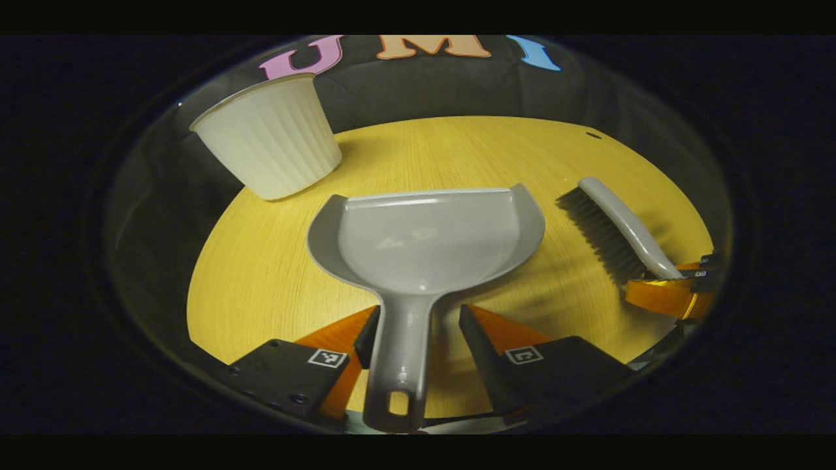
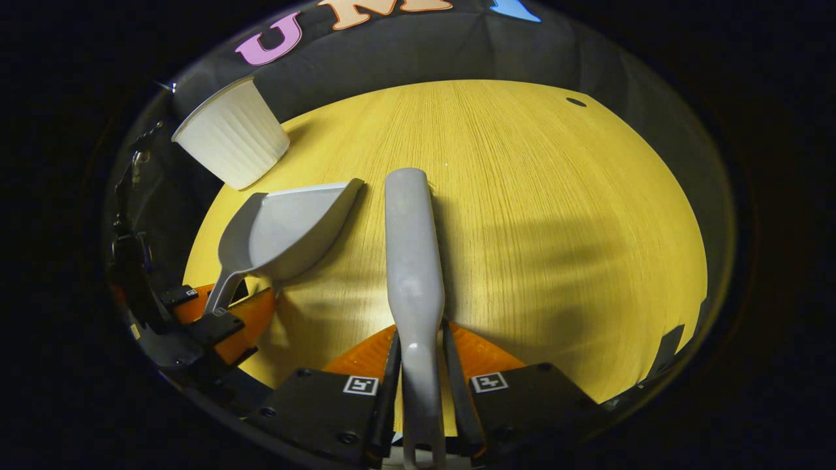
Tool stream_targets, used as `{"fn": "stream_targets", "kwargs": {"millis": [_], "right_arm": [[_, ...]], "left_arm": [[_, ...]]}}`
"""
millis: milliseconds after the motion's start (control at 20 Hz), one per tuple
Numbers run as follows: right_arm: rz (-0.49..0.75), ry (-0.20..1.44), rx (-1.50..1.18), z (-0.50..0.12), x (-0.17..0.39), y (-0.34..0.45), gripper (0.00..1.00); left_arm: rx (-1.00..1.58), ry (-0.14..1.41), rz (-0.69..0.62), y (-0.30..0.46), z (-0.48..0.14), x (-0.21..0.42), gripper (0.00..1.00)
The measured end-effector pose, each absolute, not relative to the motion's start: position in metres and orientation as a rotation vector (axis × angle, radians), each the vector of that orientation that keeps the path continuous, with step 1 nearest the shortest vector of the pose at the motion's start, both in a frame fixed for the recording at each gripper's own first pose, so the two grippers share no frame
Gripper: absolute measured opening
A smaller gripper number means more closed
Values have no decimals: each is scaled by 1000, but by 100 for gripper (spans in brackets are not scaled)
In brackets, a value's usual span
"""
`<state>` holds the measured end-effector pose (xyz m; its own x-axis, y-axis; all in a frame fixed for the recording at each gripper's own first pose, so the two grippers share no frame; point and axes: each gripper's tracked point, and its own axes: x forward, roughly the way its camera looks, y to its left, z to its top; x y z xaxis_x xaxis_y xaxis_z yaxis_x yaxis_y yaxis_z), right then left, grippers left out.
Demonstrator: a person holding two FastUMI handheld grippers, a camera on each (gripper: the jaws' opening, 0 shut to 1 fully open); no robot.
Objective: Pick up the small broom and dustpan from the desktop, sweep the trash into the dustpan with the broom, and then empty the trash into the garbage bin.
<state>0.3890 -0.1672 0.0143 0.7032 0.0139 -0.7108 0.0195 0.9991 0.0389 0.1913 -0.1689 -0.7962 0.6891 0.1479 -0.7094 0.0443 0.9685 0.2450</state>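
On the yellow wooden desktop (image 1: 261, 274) we see the grey dustpan (image 1: 424, 241) lying flat, its scoop toward the far edge and its handle running back between the fingers of the left gripper (image 1: 415, 329). In the left gripper view, those fingers stand apart on either side of the handle: the left one lies close against it, while a gap shows between the handle and the right one, so we read this gripper as released and not yet clamped. To the right of the dustpan we see the small broom (image 1: 614, 228), bristles down toward the desktop, its grey handle held at the near end by the right gripper (image 1: 679, 277). In the right gripper view, the broom (image 2: 411, 261) runs straight forward from between the fingers of the right gripper (image 2: 421, 365), and both fingers press against the handle, grasping it. The dustpan (image 2: 281, 235) sits just left of the broom's head, close beside it. A white ribbed garbage bin (image 1: 271, 140) stands at the far left of the desktop, well apart from the broom and near the dustpan's left corner.
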Motion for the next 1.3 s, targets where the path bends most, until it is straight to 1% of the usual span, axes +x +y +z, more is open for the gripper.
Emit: {"fn": "stream_targets", "kwargs": {"millis": [50, 100, 150, 200, 250, 300, 350, 400, 450, 550, 650, 800, 1000, 1150, 1200, 1300], "right_arm": [[9, 787, 49, 16, 390, -165, 38], [14, 789, 50, 17, 389, -162, 48], [14, 784, 54, 15, 390, -164, 62], [18, 778, 61, 17, 391, -161, 63], [21, 770, 71, 19, 393, -159, 66], [25, 756, 82, 24, 395, -157, 69], [26, 745, 90, 25, 398, -156, 79], [31, 728, 96, 32, 399, -155, 80], [34, 713, 106, 38, 398, -153, 93], [47, 665, 132, 59, 397, -150, 93], [62, 576, 139, 89, 390, -147, 93], [77, 381, 119, 146, 374, -150, 93], [77, 116, 133, 223, 351, -152, 92], [64, -67, 147, 254, 345, -163, 92], [65, -106, 165, 263, 342, -167, 92], [66, -161, 197, 273, 322, -176, 92]], "left_arm": [[261, 805, 62, -167, -794, 192, 76], [272, 795, 69, -165, -791, 192, 76], [276, 784, 77, -163, -789, 192, 84], [276, 764, 87, -161, -783, 193, 81], [265, 745, 91, -161, -778, 195, 84], [254, 725, 97, -160, -772, 197, 90], [247, 708, 100, -159, -763, 197, 91], [241, 696, 95, -159, -757, 197, 92], [233, 688, 92, -159, -750, 193, 92], [227, 650, 91, -160, -731, 191, 92], [228, 576, 87, -162, -704, 191, 92], [201, 404, 51, -176, -643, 189, 92], [50, 149, -51, -207, -560, 177, 92], [-22, -26, -79, -213, -509, 167, 92], [-26, -54, -92, -216, -495, 165, 89], [-6, -119, -74, -209, -471, 143, 91]]}}
